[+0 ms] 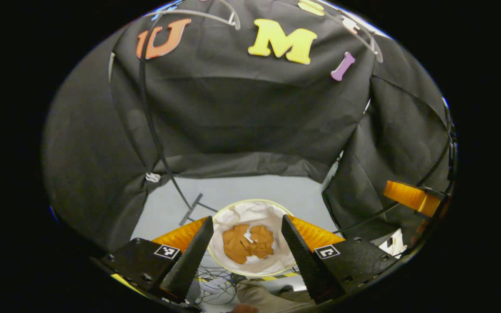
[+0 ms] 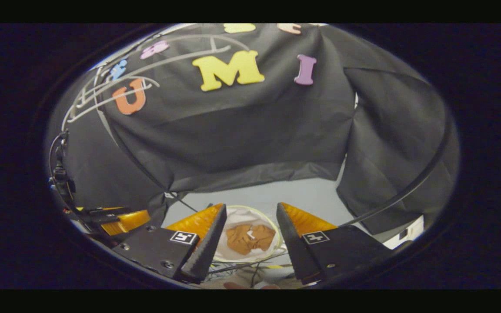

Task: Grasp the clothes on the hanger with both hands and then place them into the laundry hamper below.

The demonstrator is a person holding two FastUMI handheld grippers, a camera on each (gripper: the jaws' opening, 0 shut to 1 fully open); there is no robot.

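Rumpled orange-brown clothes (image 1: 248,248) lie in a crumpled heap at the bottom of the laundry hamper (image 1: 233,215), a round tub with a thin pale rim and soft, creased white fabric walls. It stands on the smooth grey floor (image 1: 250,189) below me, and I see the heap framed between the fingers of each tool I hold.

My left hand-held gripper (image 1: 247,250) has its two wedge-shaped fingers spread wide apart, nothing between them, with the hamper far beneath the gap. Each finger carries a ribbed outer face and a small square black-and-white marker on its flat base.

My right hand-held gripper (image 2: 247,241) also stands parted and empty, above the same clothes (image 2: 250,238) in the hamper (image 2: 237,213). In the left gripper view it appears at the right edge as a ribbed wedge (image 1: 411,196).

Behind, the matte black cloth wall (image 1: 250,113) hangs in loose folds and stops short of the floor. A thin black rack pole (image 1: 152,126) curves down to a small crossbar foot, and pale curved hangers (image 2: 115,93) hang near its top. Tangled thin cables (image 1: 215,282) lie on the floor close to the hamper.
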